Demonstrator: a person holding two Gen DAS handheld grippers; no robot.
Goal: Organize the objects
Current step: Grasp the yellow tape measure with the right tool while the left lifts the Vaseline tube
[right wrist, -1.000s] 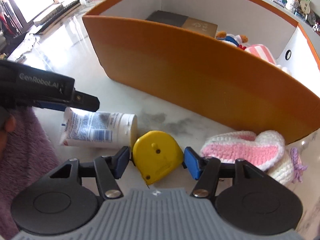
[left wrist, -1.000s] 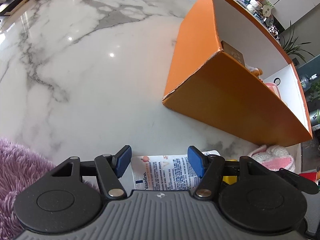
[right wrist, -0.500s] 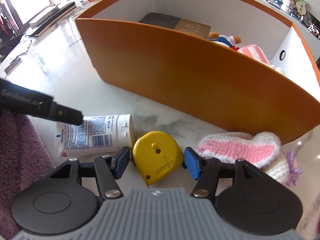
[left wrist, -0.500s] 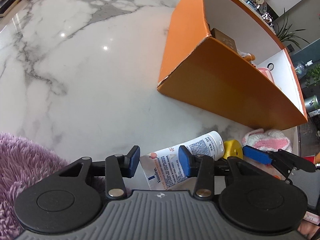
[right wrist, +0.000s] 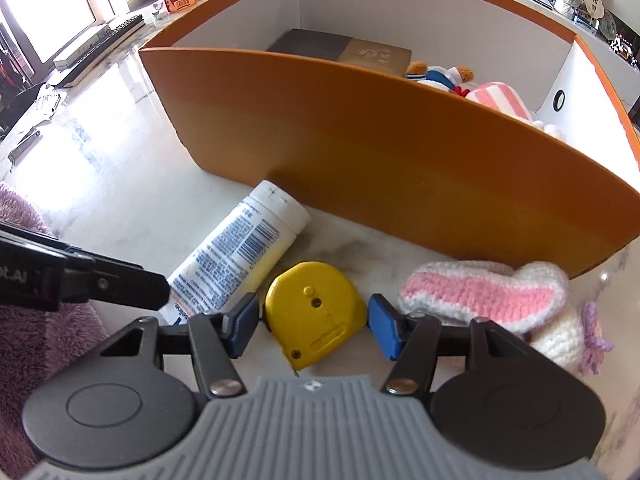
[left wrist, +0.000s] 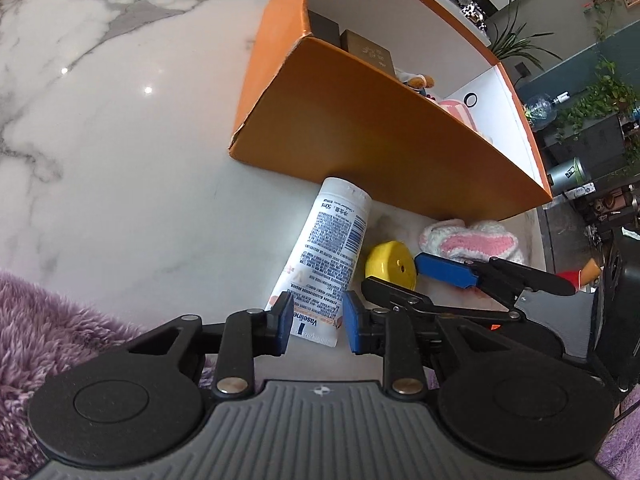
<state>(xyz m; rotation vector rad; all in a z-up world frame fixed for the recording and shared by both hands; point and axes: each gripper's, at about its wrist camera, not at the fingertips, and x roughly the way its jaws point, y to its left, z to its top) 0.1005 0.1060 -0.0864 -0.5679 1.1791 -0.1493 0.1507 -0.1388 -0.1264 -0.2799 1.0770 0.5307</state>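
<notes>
A white Vaseline tube (left wrist: 328, 260) lies on the marble table, its cap end close to the orange box (left wrist: 360, 136). My left gripper (left wrist: 316, 326) is shut on the tube's flat crimped end. It also shows in the right wrist view (right wrist: 236, 252). A yellow tape measure (right wrist: 314, 314) lies between the blue pads of my right gripper (right wrist: 312, 324), which is open around it and touching or nearly touching on both sides. The tape measure also shows in the left wrist view (left wrist: 390, 266). The orange box (right wrist: 400, 168) stands right behind both items.
A pink and white crocheted item (right wrist: 492, 300) lies to the right of the tape measure. The box holds dark and gold boxes (right wrist: 360, 54), a plush toy (right wrist: 440, 74) and a striped pink thing (right wrist: 500, 98). A purple fluffy cloth (left wrist: 48, 328) lies at the near left.
My left gripper has closed onto the tube's end and the tube has swung so its cap points at the box. My right gripper has stayed around the tape measure.
</notes>
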